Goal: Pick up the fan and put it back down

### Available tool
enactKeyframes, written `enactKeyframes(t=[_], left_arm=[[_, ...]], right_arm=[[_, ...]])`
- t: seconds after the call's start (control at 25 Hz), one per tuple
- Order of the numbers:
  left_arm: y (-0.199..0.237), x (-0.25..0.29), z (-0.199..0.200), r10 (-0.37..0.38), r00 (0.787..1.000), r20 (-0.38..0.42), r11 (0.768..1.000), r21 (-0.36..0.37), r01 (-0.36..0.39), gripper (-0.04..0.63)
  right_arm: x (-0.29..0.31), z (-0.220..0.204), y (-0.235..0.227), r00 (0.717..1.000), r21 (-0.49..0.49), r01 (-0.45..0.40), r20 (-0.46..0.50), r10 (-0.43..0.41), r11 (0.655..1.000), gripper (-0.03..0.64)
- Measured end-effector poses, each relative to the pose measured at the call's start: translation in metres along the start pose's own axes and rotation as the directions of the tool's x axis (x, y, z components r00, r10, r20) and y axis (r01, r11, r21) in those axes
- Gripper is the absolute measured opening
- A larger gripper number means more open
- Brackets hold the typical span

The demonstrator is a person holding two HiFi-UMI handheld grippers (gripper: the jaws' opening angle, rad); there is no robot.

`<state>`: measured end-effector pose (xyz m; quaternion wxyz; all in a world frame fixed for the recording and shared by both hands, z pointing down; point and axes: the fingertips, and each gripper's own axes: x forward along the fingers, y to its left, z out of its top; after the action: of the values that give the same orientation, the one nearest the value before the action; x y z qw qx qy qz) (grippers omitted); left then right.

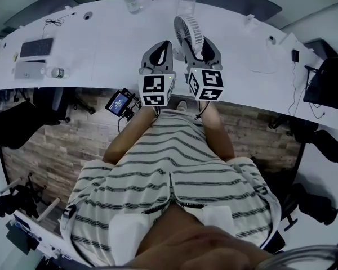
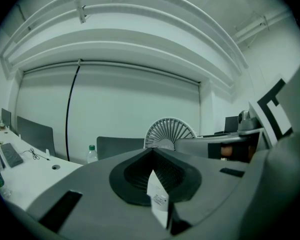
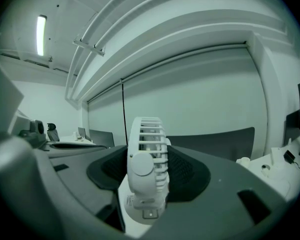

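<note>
While pinched at its round head between the jaws of the right hand-held gripper (image 1: 201, 46), upright over the curved white worktop (image 1: 101, 38): small white fan (image 1: 190, 32), grille edge-on to that gripper's camera, base hanging low between the dark pads. Cannot tell whether resting on the worktop or just clear of it.

Just beside it, on the left: left hand-held gripper (image 1: 159, 50), jaws pressed together on nothing, only a white label sticking up at the seam.

Along the far edge of the worktop: clear water bottle (image 1: 130, 0), upright, green cap on, fill level not readable. Near it, to the right: clear tumbler (image 1: 186, 3), upright, contents not discernible.

Well apart, toward the far left: second clear bottle (image 1: 54, 72), capped, contents likewise unreadable, just beside a dark keyboard (image 1: 36, 48).

Nearest the head camera: striped shirt (image 1: 169, 167) of the person, both forearms reaching forward to the grippers.
</note>
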<state>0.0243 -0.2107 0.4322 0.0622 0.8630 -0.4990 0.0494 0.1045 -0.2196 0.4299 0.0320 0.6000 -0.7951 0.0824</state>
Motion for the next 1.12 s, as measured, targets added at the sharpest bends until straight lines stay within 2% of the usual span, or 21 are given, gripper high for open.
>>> enactKeyframes(t=[0.76,1.12], left_arm=[[0.004,0.002,0.002,-0.008,1.0,0.013,1.0,0.007,0.008,0.008],[0.012,0.004,0.0,0.009,1.0,0.02,1.0,-0.016,-0.009,0.008]], right_arm=[[0.005,-0.001,-0.001,1.0,-0.001,0.008,-0.004,-0.008,1.0,0.225],[0.013,-0.005,-0.004,1.0,0.005,0.004,-0.013,-0.004,1.0,0.225]])
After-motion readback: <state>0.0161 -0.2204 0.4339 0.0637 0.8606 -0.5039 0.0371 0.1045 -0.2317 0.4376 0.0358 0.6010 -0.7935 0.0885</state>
